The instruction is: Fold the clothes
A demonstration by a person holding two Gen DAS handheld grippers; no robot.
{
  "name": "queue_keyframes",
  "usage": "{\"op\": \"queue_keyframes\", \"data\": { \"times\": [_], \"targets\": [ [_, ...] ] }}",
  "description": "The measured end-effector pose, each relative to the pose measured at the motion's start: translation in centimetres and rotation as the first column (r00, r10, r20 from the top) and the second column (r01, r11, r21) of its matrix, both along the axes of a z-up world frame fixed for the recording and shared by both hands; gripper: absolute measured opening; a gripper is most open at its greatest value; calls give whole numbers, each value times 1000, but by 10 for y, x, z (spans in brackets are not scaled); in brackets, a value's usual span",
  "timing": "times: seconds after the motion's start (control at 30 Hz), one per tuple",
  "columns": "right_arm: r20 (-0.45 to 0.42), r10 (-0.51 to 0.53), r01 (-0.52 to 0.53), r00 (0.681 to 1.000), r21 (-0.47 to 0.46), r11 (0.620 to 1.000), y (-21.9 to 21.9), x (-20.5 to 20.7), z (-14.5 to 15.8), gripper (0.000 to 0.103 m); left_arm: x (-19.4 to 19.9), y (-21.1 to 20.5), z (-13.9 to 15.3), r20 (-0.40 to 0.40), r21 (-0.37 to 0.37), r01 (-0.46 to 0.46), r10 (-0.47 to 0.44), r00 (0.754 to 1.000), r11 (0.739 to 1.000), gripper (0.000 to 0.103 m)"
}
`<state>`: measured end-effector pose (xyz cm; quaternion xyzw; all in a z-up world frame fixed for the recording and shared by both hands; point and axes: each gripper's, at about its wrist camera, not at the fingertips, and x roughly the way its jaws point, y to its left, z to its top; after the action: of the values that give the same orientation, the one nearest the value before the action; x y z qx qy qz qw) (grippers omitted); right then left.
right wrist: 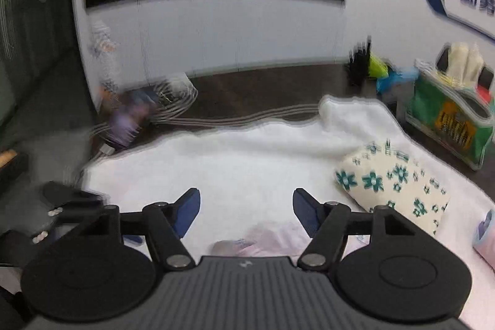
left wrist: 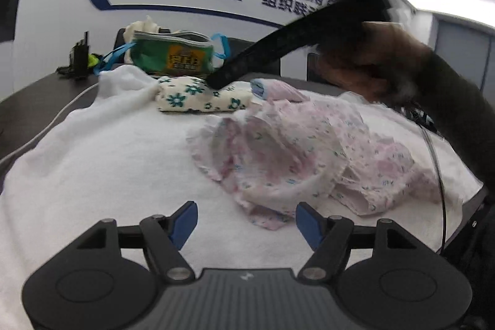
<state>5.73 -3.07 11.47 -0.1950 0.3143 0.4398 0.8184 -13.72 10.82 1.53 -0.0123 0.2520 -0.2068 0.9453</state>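
Observation:
A crumpled pink floral garment (left wrist: 297,156) lies on the white blanket (left wrist: 108,160), just beyond my left gripper (left wrist: 246,220), whose blue-padded jaws stand open with nothing between them. A folded cream cloth with teal flowers (left wrist: 201,98) rests at the far side, a small folded pink and blue piece (left wrist: 272,90) beside it. In the left wrist view a hand (left wrist: 371,64) holds the right gripper's black body above the clothes. My right gripper (right wrist: 246,207) is open over the blanket (right wrist: 232,163); a bit of pink fabric (right wrist: 269,240) shows below it, the folded floral cloth (right wrist: 396,187) to its right.
A green tissue pouch (left wrist: 171,56) stands behind the folded cloth, also seen in the right wrist view as the pouch (right wrist: 448,119). White cables (right wrist: 173,110) coil on the dark table (right wrist: 263,92) beyond the blanket. A black device (left wrist: 79,56) stands at the back left. A cable (left wrist: 439,190) hangs at the right.

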Motion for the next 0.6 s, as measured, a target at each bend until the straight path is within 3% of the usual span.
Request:
{"op": "queue_keyframes", "data": {
  "times": [0.03, 0.07, 0.1, 0.17, 0.2, 0.27, 0.37, 0.47, 0.6],
  "targets": [
    [-21, -20, 19, 1000, -78, 997, 15, 14, -17, 63, 2, -4, -1, 4, 15, -2, 2, 1000, 1000, 69],
    [-41, -40, 33, 998, -152, 988, 28, 27, -33, 48, 2, -7, -2, 6, 25, -2, 1, 1000, 1000, 69],
    [-64, -48, 34, 997, -201, 979, 33, 32, -48, 22, 2, -9, -3, 6, 32, 0, 0, 1000, 999, 69],
    [-104, -67, 35, 992, -287, 957, 42, 42, -74, 6, 3, -9, -5, 2, 40, 7, -8, 1000, 999, 69],
    [-85, -86, 62, 993, -256, 965, 36, 42, -72, 1, 5, -9, -6, -4, 44, 10, -10, 1000, 999, 69],
    [53, -182, 188, 982, -137, 973, 13, 35, -47, 1, 10, -8, -5, -14, 52, 8, -7, 1000, 999, 69],
    [147, -293, 267, 945, 172, 948, -56, 8, 12, 1, 20, -9, 0, -15, 43, 5, -5, 1000, 999, 69],
    [208, -447, 364, 870, 341, 867, -127, -39, 41, 1, 30, -20, 6, -2, 42, 44, -44, 999, 998, 69],
    [154, -643, 532, 750, 438, 725, -209, -99, 27, 1, 37, -50, 9, 24, 86, 125, -127, 992, 989, 69]
  ]
}}
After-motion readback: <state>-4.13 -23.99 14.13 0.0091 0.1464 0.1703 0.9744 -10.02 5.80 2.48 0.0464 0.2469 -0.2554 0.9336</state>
